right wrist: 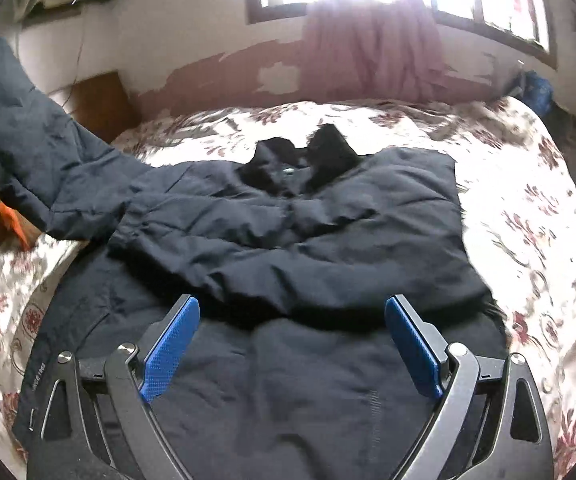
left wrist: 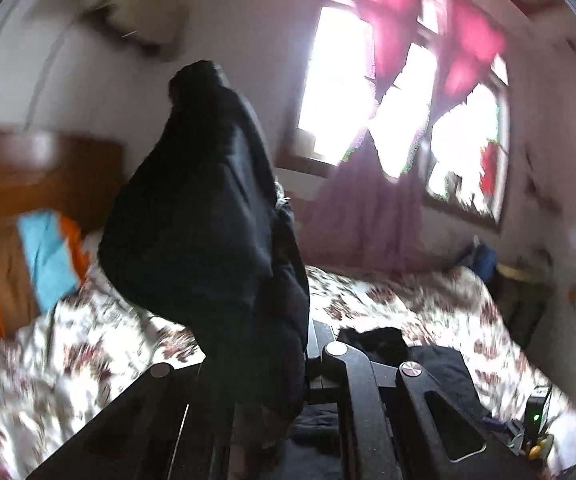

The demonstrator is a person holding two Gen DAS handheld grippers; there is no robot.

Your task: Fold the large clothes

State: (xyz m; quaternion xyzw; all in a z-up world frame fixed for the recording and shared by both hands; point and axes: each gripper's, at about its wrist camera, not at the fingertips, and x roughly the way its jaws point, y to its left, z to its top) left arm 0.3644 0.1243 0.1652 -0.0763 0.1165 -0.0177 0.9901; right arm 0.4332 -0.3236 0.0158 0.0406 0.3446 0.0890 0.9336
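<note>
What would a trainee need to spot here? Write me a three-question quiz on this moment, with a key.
1. True or false: the right gripper is clamped on the dark jacket.
2. Which part of the jacket does the left gripper hold up? A) its sleeve B) the collar C) the hem
3. Fill in: the jacket lies on a bed with a ______-patterned bedspread.

Key:
1. False; its blue pads stand wide apart above the cloth, gripping nothing.
2. A; the sleeve rises off the bed toward the upper left in the right wrist view.
3. Floral.
</note>
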